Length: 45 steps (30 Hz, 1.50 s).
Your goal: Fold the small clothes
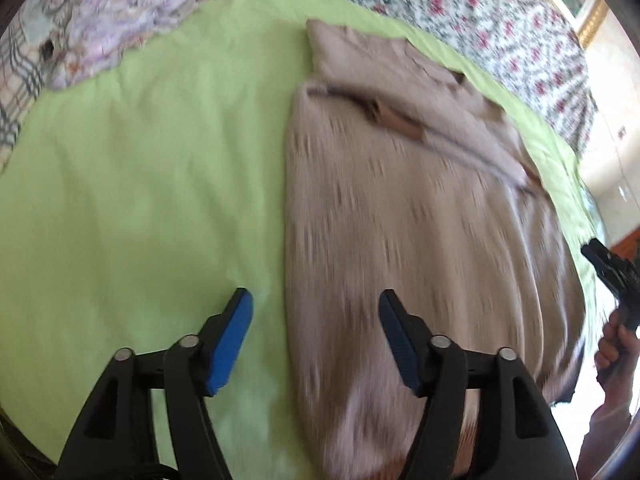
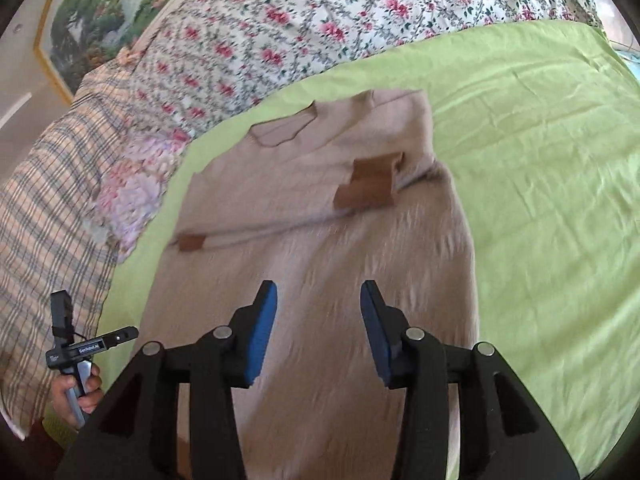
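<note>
A beige knit sweater (image 1: pixel 400 208) with brown patches lies flat on a lime green sheet (image 1: pixel 140 184), sleeves folded across its body. My left gripper (image 1: pixel 316 300) is open and empty, hovering over the sweater's left edge near the hem. The sweater also shows in the right wrist view (image 2: pixel 320 216), with a brown patch (image 2: pixel 370 182) on the folded sleeve. My right gripper (image 2: pixel 318 292) is open and empty above the sweater's lower middle. The other handheld gripper shows at the edge of each view: the right one (image 1: pixel 612 276), the left one (image 2: pixel 76 344).
A floral quilt (image 2: pixel 320 12) lies behind the green sheet (image 2: pixel 540 160). A plaid cover (image 2: pixel 44 208) and a lilac floral pillow (image 2: pixel 132 192) sit at the side. A framed landscape picture (image 2: pixel 104 8) hangs on the wall.
</note>
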Motion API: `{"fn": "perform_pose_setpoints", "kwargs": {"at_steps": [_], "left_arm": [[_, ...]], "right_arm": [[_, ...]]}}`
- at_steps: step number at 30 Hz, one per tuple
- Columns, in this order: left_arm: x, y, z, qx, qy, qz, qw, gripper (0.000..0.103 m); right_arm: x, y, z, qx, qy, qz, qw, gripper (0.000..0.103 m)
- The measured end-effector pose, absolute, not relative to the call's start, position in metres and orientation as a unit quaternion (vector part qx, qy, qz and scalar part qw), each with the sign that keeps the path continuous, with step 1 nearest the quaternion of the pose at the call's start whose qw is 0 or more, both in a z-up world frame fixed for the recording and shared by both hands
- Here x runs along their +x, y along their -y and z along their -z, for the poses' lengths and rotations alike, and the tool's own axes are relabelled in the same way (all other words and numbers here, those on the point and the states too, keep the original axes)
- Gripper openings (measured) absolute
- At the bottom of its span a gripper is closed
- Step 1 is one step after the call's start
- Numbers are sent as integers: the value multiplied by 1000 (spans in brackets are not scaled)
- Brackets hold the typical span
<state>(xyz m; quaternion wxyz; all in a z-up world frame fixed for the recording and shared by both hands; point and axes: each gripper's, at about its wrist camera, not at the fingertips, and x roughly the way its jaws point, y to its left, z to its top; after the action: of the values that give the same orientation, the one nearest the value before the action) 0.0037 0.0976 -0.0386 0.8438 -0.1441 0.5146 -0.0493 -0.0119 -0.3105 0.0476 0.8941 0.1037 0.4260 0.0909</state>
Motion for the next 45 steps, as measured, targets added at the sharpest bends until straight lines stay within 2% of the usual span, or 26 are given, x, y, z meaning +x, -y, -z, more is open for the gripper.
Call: {"fn": "perform_pose_setpoints", "kwargs": {"at_steps": [4, 10, 11, 12, 13, 21, 23, 24, 25, 26, 28, 34, 35, 38, 40, 42, 44, 45], "left_arm": [[-36, -98, 46, -162, -510, 79, 841, 75], [-68, -77, 53, -200, -502, 147, 828, 72], [-72, -73, 52, -193, -496, 148, 833, 68], [-76, -69, 52, -190, -492, 161, 834, 51], [-78, -67, 54, -193, -492, 168, 832, 41], [-77, -81, 69, -266, -490, 202, 805, 44], [-73, -76, 66, -255, -488, 205, 809, 39], [-73, -75, 64, -245, -485, 201, 815, 23], [-73, -76, 64, -237, -486, 195, 818, 9], [-73, -78, 64, -237, -486, 192, 819, 8], [-78, -84, 60, -248, -476, 190, 822, 6], [-86, -97, 54, -246, -473, 192, 824, 8], [-83, -95, 58, -248, -484, 193, 817, 11], [-79, -89, 68, -239, -507, 199, 804, 21], [-80, -85, 70, -239, -512, 217, 796, 36], [-79, -79, 69, -235, -511, 230, 794, 42], [-80, -72, 68, -216, -505, 238, 801, 35], [-80, -66, 67, -200, -502, 244, 805, 7]], "right_arm": [[-43, 314, -45, 99, -436, -117, 887, 45], [-86, 339, -40, 116, -454, -120, 875, 46], [-95, 347, -39, 121, -456, -114, 874, 46], [-100, 352, -38, 129, -458, -112, 873, 46], [-105, 357, -37, 141, -459, -113, 870, 46], [-127, 367, -1, 216, -473, -150, 841, 46], [-121, 362, 4, 225, -470, -161, 838, 46], [-117, 357, 5, 221, -470, -166, 838, 45], [-115, 352, 6, 214, -472, -171, 838, 31], [-115, 351, 6, 215, -476, -175, 835, 9], [-120, 358, 1, 220, -472, -182, 834, 9], [-130, 389, -5, 234, -469, -168, 835, 8], [-128, 387, -2, 236, -476, -166, 831, 13], [-126, 382, 5, 228, -496, -162, 822, 15], [-129, 382, 7, 229, -498, -176, 818, 20], [-133, 380, 10, 240, -499, -189, 811, 26], [-134, 374, 15, 245, -501, -203, 805, 27], [-133, 370, 16, 244, -500, -208, 805, 26]]}}
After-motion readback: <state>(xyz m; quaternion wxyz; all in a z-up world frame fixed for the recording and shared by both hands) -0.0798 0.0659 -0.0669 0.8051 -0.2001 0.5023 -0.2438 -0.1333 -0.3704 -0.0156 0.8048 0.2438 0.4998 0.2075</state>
